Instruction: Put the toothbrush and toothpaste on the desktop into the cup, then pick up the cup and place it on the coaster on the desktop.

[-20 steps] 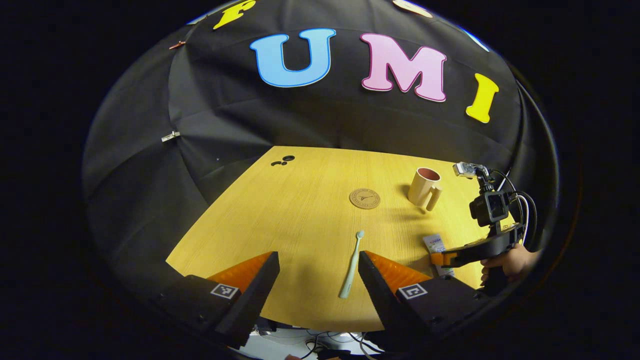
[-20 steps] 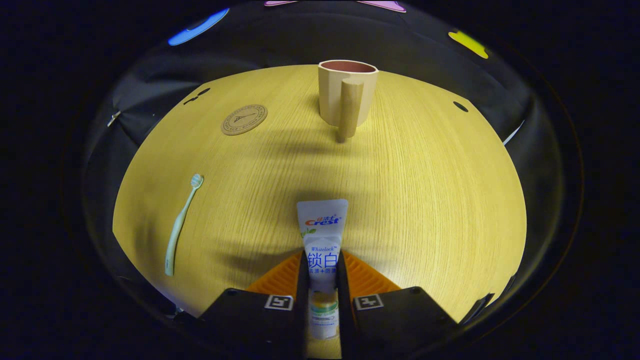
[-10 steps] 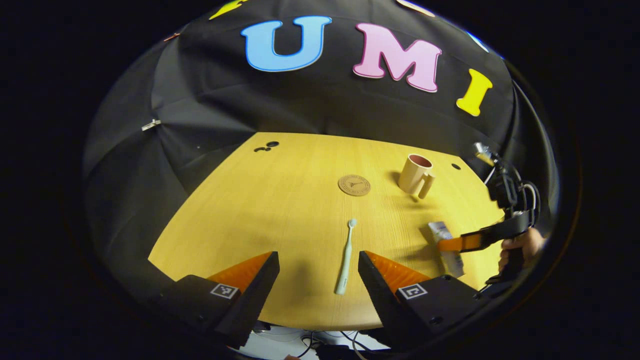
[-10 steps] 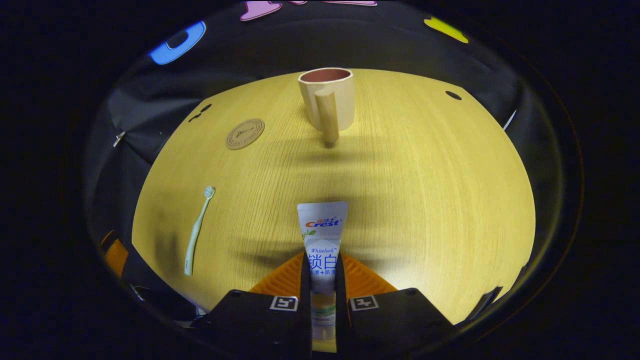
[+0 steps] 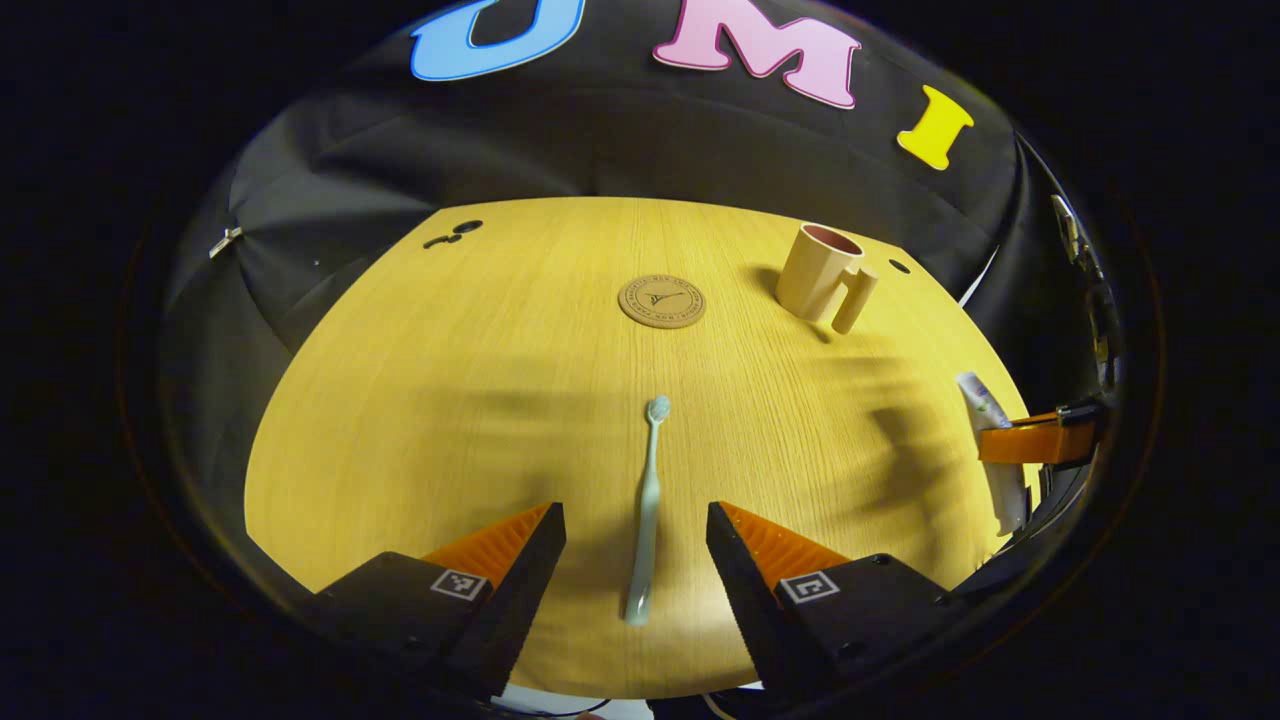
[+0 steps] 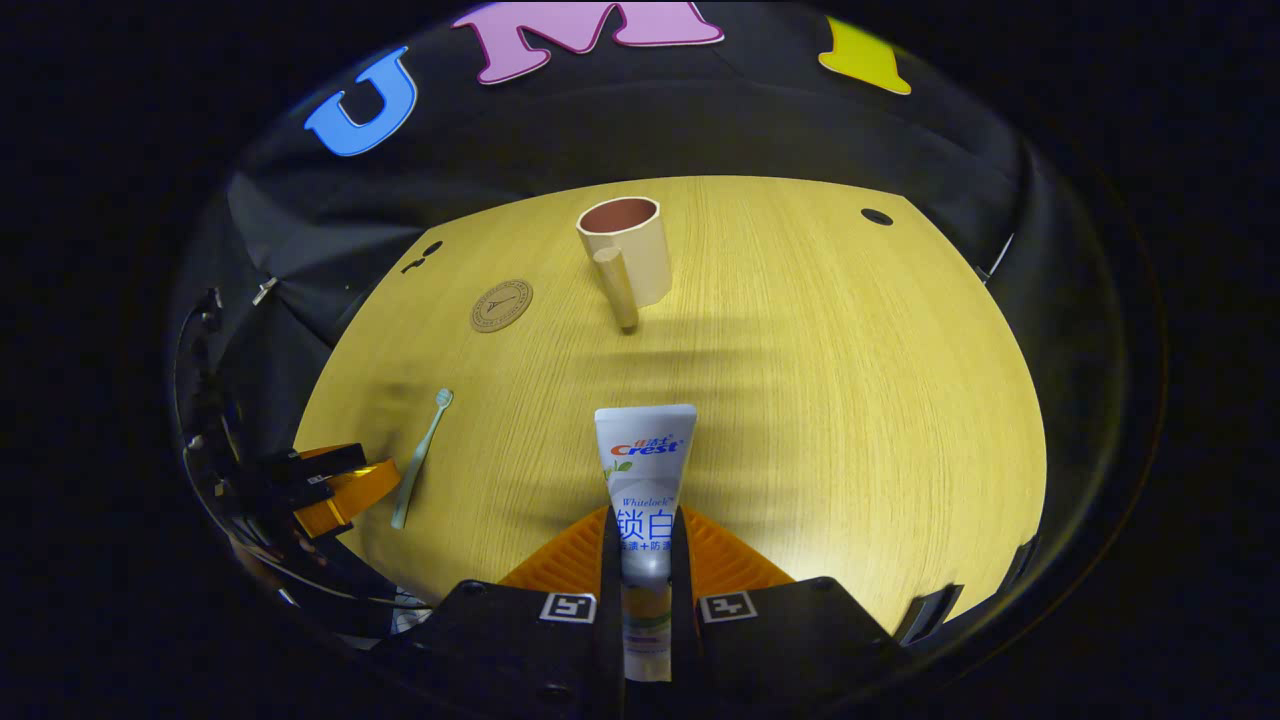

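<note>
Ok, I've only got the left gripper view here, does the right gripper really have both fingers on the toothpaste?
Observer: Yes. In the right gripper view the right gripper has both fingers pressed on the toothpaste, flat end forward.
Operator: Lined up with the cup?
Observer: Roughly. The cup stands ahead, slightly left, handle turned toward that gripper.
Operator: Anything inside it?
Observer: What shows of its inside looks empty.

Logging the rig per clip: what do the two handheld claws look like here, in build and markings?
Each claw has two wedge-shaped fingers tapering forward, with ribbed inner faces. Behind the fingers of the left claw sit dark blocky housings, each bearing a small square black-and-white marker; the right claw has the same housings and markers. In the right gripper view, thin dark cables loop behind the left claw.
</note>
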`<action>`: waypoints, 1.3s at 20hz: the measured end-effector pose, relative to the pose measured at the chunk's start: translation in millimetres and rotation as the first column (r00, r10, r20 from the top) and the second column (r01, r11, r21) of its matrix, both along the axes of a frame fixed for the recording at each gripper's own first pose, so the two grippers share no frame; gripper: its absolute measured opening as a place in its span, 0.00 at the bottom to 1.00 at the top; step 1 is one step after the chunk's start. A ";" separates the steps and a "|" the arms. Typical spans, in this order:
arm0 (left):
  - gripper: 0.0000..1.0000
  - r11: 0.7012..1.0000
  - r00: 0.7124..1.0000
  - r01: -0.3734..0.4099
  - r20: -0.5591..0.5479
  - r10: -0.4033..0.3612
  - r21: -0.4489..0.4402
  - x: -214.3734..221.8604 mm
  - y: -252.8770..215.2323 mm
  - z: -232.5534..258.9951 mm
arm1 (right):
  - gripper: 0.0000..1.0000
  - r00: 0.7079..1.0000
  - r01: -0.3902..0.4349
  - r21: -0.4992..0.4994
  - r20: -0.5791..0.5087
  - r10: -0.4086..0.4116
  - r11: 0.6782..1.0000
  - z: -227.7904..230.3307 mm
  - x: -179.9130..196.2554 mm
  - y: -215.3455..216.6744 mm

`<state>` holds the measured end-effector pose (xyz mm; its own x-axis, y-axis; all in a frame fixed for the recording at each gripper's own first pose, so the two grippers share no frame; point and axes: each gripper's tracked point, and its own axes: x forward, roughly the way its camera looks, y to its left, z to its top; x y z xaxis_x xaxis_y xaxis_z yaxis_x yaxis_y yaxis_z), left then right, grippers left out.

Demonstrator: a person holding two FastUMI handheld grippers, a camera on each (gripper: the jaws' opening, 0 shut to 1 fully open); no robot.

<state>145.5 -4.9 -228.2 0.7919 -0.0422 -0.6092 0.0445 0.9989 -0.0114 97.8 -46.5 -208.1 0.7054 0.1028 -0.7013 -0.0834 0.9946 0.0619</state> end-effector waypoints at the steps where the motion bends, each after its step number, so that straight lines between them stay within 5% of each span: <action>1: 0.90 1.000 1.000 0.005 -0.019 -0.005 0.001 4.3 -1.9 -6.8 | 0.23 1.000 0.004 0.008 -0.007 -0.004 1.000 0.4 -2.0 -5.6; 8: 0.69 1.000 0.994 -0.003 -0.106 0.001 -0.018 17.1 -9.1 -30.7 | 0.23 0.999 0.030 0.037 -0.033 -0.029 0.999 -2.1 -8.8 -33.4; 9: 0.72 1.000 0.994 0.004 -0.110 -0.005 -0.011 19.3 -8.4 -33.7 | 0.23 0.999 0.035 0.044 -0.025 -0.033 0.998 -0.8 -7.8 -35.5; 11: 0.57 1.000 0.991 0.001 -0.132 0.002 0.021 18.7 -4.0 -35.3 | 0.23 0.999 0.031 0.051 -0.018 -0.030 0.998 0.8 -7.5 -35.4; 12: 0.40 0.999 0.989 0.000 -0.144 0.005 0.039 18.2 -1.7 -34.9 | 0.23 1.000 0.023 0.052 -0.021 -0.022 0.998 -0.3 -8.1 -33.9; 16: 0.17 0.996 0.975 -0.012 -0.220 0.032 0.090 18.7 2.2 -32.8 | 0.23 0.999 -0.030 0.056 -0.037 0.032 0.998 -4.4 -2.7 -26.5; 26: 0.07 0.995 0.973 0.049 -0.230 -0.027 0.088 20.7 -8.6 -34.6 | 0.23 0.998 -0.066 0.081 0.010 0.065 0.995 18.7 17.9 -14.2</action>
<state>166.2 -13.5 -262.8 0.6307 -0.0046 -0.7760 0.0895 0.9937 0.0668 115.7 -60.7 -189.4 0.7005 0.2055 -0.6834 -0.1488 0.9786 0.1418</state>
